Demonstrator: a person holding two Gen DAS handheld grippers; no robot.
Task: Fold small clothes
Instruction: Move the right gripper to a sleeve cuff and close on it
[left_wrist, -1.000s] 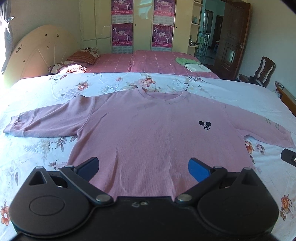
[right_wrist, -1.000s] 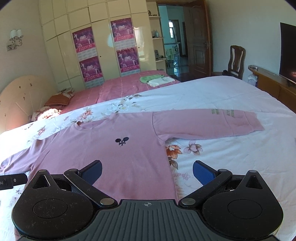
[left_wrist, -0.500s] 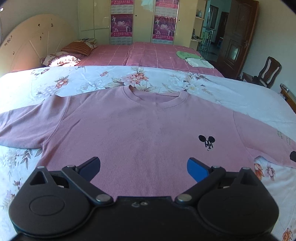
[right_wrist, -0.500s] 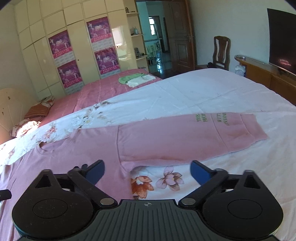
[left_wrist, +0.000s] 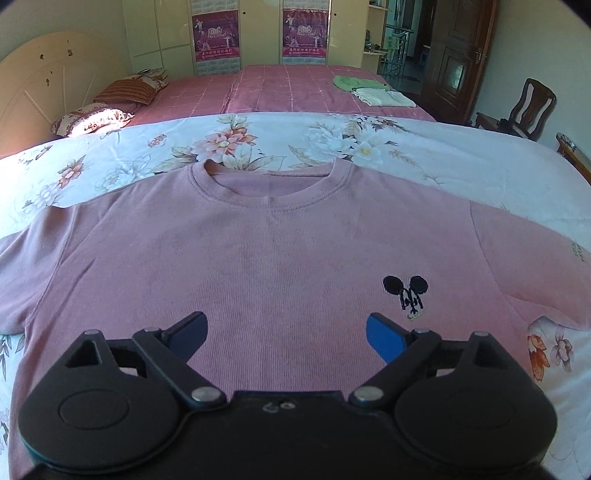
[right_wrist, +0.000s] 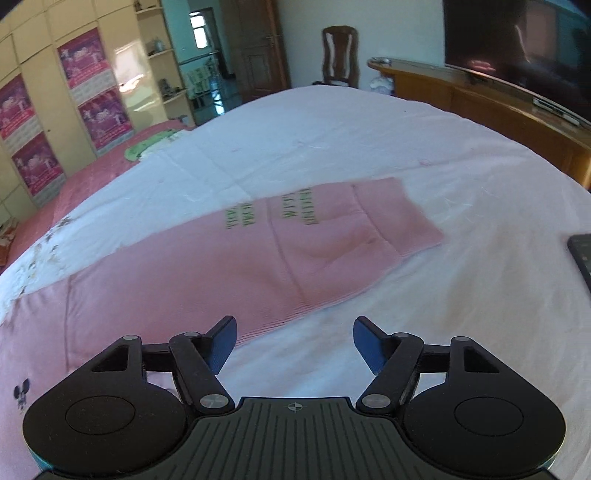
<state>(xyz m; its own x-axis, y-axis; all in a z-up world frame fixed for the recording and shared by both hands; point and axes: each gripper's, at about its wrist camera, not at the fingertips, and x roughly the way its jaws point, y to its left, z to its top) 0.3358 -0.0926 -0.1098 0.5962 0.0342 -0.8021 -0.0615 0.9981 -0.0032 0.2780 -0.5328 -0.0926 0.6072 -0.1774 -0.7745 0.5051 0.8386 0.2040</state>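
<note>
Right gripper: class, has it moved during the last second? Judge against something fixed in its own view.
Yes. The right gripper has swung rightward, away from the shirt body toward the sleeve: the mouse logo slid from centre frame to the far left edge.

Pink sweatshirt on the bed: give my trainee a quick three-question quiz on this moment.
1. True or false: the left tongs are shut on the pink sweatshirt.
2. Multiple choice: the right tongs point toward A) the collar B) the sleeve with green lettering C) the pillows.
3. Fill in: the small black motif on the chest looks like a ____ head.

Key: 1 false, both tongs are open, holding nothing. 2 B. 3 mouse.
</note>
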